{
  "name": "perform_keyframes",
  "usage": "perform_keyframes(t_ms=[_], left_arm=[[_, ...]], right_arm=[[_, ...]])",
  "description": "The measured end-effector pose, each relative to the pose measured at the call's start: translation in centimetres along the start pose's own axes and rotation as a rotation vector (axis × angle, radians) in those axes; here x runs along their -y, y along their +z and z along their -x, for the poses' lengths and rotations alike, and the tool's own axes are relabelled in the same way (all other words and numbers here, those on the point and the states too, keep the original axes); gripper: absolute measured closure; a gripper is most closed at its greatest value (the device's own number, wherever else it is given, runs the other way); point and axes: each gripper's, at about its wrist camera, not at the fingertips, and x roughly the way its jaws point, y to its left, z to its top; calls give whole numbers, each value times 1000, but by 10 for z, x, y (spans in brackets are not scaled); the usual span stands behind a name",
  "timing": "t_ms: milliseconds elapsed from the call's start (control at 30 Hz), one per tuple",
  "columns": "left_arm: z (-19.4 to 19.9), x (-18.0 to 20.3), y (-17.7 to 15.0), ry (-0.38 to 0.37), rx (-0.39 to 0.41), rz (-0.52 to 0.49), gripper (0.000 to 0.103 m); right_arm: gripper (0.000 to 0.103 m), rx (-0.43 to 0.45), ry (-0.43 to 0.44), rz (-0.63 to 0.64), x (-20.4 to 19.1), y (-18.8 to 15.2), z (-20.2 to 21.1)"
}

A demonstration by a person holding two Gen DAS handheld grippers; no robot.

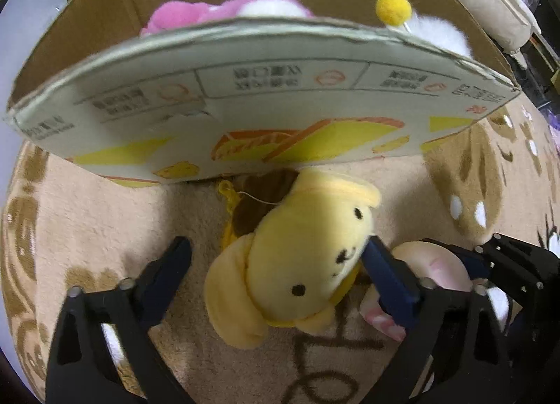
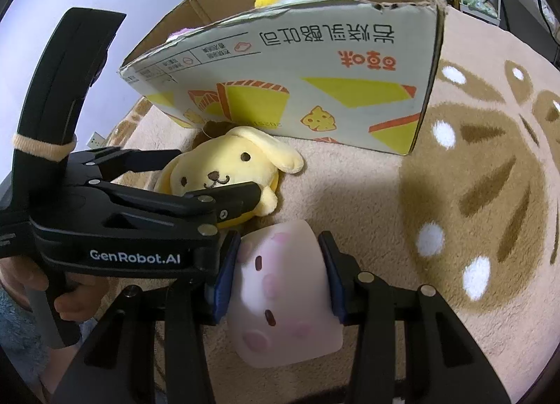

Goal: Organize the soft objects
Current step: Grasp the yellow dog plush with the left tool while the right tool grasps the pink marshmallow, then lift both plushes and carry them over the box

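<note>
A yellow dog plush [image 1: 301,253] lies on the rug against the cardboard box [image 1: 280,96]. My left gripper [image 1: 278,246] is open around it: the right finger [image 1: 385,271] touches its face, while the left finger stands apart. From the right wrist view the same left gripper [image 2: 215,173] straddles the dog plush [image 2: 224,162]. My right gripper [image 2: 280,239] is shut on a pale pink soft toy [image 2: 283,292] with pink spots, both pads pressing its sides. That pink toy [image 1: 430,264] shows just right of the dog.
The box [image 2: 315,64] holds a pink plush [image 1: 182,15] and a white plush with a yellow pompom [image 1: 393,8]. A beige rug [image 2: 472,176] with brown patterns stretches to the right. A hand [image 2: 70,302] grips the left gripper's handle. Pale furniture [image 1: 497,8] stands behind.
</note>
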Motion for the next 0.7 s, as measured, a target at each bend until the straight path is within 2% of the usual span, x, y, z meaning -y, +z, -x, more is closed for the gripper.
perform_keyframes(t_ms=[100,300,367,433,500,600,700], left_arm=[[-1,1,-1,-35,-9,1,30],[7,0,-2,-13,3,1,42],[13,2,-3,-7,12,16,43],[22,4,-7,37,35,40,43],[28,-2,-9,73,52,81,43],[37,-15,-17,79,62,148,43],[52,-20,-27,119,94,171,43]], right_arm=[[55,1,1,4,0,-2,1],[59,18,0,18,-4,-3,10],[59,31,-9,26,-6,-3,15],[60,47,-15,29,-7,-4,19],[61,60,-19,25,-6,-4,23],[61,80,-26,17,-4,-3,28],[62,114,-35,15,-3,-5,38]])
